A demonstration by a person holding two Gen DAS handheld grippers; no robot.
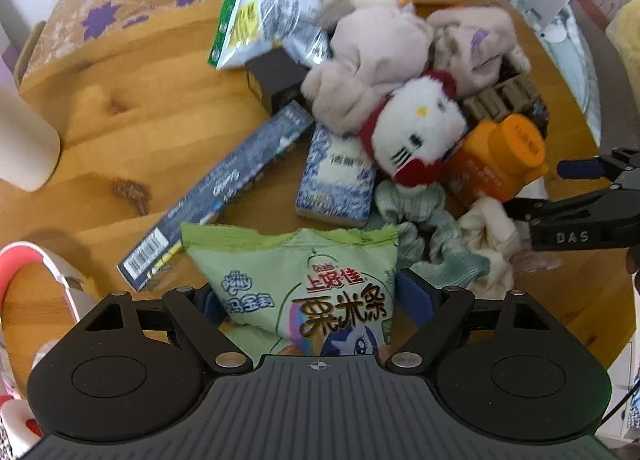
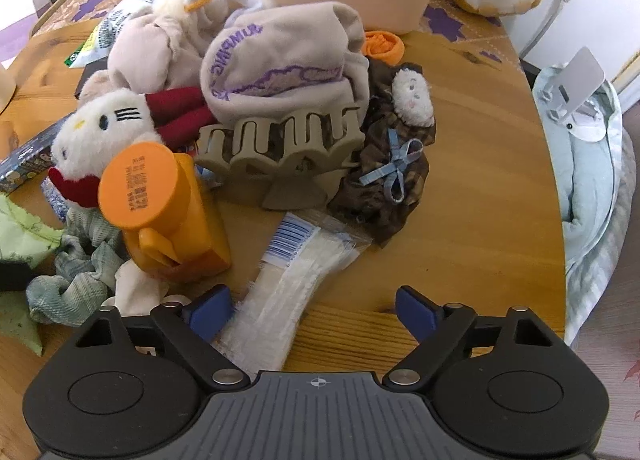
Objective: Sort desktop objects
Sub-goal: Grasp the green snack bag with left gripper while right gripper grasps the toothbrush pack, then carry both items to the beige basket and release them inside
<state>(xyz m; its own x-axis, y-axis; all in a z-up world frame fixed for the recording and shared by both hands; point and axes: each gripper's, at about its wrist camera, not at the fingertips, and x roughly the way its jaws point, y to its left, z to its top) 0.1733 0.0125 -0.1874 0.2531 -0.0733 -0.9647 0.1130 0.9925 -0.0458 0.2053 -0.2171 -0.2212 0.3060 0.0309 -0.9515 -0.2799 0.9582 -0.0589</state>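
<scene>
Right wrist: bare table (image 2: 480,187) rightward.

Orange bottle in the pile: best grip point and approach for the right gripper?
Grip the round cap. The orange bottle lies tilted with its cap toward the right gripper and clear of the pile, while the body is hemmed in by the plush cat and hair claw. Come from the near side, open jaws straddling the cap.

A: How does the left black two-finger gripper (image 1: 310,302) stand?
B: Its blue-padded fingers (image 1: 414,296) point toward twelve o'clock, spread wide apart.
A: And the right black two-finger gripper (image 2: 312,310)?
B: Jaws equally wide; from the left camera it enters at three o'clock.
</scene>
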